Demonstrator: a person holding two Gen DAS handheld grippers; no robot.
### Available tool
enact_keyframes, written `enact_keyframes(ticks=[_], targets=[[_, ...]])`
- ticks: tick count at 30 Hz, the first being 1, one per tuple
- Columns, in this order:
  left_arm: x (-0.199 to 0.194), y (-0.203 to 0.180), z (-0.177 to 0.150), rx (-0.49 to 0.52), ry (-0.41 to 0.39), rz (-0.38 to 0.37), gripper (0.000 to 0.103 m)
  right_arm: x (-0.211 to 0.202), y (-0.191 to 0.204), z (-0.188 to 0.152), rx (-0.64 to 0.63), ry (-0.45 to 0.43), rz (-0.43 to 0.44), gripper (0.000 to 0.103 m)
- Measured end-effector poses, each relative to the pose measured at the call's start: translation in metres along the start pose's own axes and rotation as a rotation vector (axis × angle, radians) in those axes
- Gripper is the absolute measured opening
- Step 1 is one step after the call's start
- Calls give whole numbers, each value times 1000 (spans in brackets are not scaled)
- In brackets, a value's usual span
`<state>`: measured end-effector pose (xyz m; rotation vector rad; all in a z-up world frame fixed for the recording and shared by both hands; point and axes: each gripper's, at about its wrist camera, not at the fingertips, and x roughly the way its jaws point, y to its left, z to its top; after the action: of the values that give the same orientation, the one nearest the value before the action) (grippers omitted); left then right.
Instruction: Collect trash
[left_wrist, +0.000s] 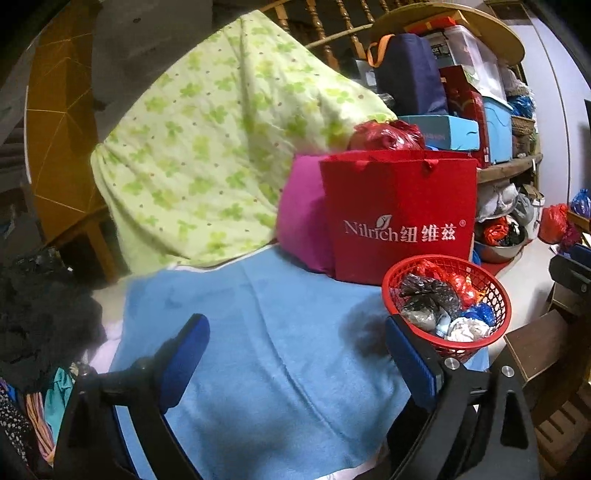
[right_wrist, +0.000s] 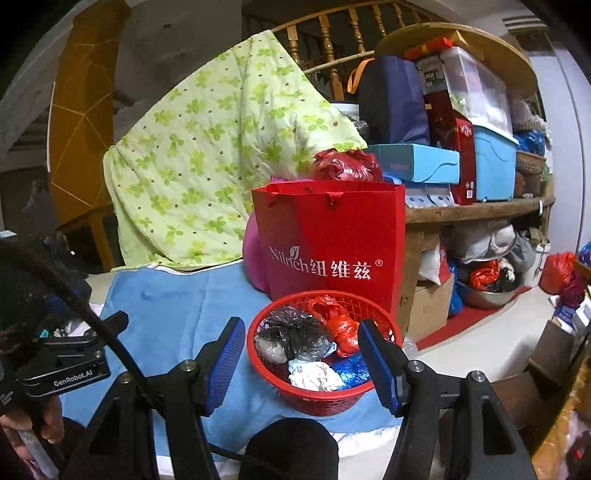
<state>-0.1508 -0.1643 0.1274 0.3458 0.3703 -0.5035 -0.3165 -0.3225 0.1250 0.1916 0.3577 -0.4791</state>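
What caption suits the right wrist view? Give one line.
Open right hand-held gripper poised before a red basket of crumpled trash bags.

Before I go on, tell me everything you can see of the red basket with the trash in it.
The red basket is round, of what looks like plastic, with lattice walls and a solid rim. It stands upright on the blue towel, near the edge, just in front of the red paper bag. It holds crumpled bags: black, red and blue, plus a white wad. The open right gripper frames it without touching; the left gripper is open beside it.
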Motion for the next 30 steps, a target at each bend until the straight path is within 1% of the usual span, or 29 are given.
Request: enact_keyframes(ticks=[7, 14, 24, 30], targets=[[-20, 9, 1, -16, -26, 19, 95, -21, 8, 6, -19, -16, 6, 72], [-36, 10, 3, -18, -47, 29, 97, -37, 2, 4, -18, -11, 1, 72], [-53, 5, 7, -23, -55, 51, 98, -42, -8, -2, 11, -1, 22, 72], [-56, 2, 9, -22, -52, 50, 98, -45, -9, -3, 9, -5, 29, 72]])
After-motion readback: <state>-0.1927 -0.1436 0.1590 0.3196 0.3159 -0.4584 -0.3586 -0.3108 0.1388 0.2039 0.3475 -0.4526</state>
